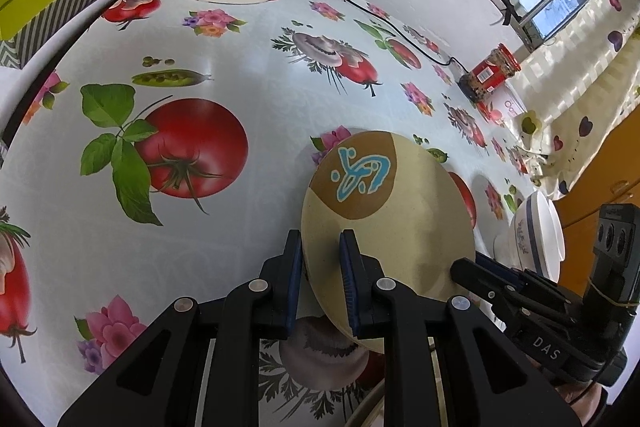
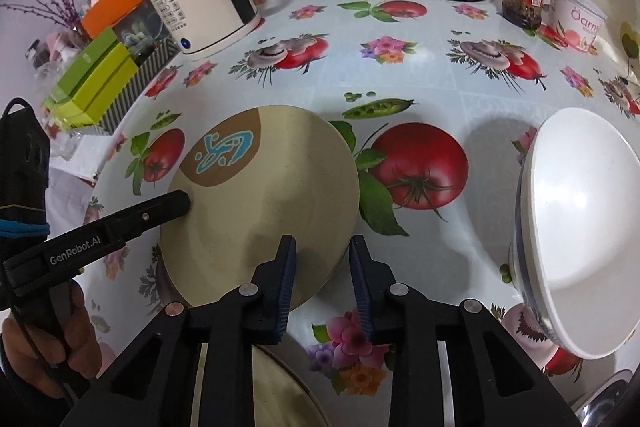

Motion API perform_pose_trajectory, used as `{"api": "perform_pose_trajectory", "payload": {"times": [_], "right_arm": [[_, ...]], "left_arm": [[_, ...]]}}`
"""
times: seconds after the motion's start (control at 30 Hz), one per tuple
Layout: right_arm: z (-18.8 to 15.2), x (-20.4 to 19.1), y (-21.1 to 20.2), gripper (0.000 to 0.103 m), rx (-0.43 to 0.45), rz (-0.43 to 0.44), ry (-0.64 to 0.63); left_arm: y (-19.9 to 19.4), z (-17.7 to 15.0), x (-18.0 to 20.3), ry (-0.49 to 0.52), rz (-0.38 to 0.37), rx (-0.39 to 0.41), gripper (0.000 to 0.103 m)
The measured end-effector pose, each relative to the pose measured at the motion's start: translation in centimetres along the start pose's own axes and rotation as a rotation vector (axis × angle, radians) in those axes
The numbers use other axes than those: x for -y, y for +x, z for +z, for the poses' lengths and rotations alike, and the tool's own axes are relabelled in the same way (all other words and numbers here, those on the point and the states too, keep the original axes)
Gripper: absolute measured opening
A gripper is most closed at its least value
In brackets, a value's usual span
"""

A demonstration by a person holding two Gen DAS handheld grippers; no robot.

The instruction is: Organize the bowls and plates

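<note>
While the left gripper (image 1: 320,267) pinches the rim of the tan plate (image 1: 400,227), that plate tilts up above the table (image 1: 240,247). The right gripper (image 2: 322,283) is half open with nothing between its fingers, its left finger overlapping the plate's near edge. A white bowl (image 2: 580,227) stands tipped to the right.

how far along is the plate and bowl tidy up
Early, it seems. Nothing in view looks stacked or put away yet. In hand: the left tongs are shut on the rim of the beige plate, lifted and tilted above the table; the right tongs are open at its other edge. Left: the white bowl, untouched to the right, and setting this plate down.
</note>
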State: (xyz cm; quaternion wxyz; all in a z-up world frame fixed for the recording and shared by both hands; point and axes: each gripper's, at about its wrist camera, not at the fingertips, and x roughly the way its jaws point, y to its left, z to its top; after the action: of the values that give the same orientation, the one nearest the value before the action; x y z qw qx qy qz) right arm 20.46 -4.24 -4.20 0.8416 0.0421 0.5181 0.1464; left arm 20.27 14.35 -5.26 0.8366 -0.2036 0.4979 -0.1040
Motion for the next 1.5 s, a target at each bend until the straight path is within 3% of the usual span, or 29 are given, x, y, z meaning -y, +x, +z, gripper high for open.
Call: {"api": "perform_pose_trajectory", "payload": {"times": [0.7,1.5], "right_arm": [[0.3,-0.7,-3.3,0.026,0.055,0.030,-0.004],[-7.6,-0.5,-7.9,0.026,0.031,0.084,-0.044]], "left_arm": [[-3.7,-0.2,2.1,0.019,0.028,0.069,0.020],[-8.3,-10.4,4.4,-0.022,0.078,0.084,0.020]]}}
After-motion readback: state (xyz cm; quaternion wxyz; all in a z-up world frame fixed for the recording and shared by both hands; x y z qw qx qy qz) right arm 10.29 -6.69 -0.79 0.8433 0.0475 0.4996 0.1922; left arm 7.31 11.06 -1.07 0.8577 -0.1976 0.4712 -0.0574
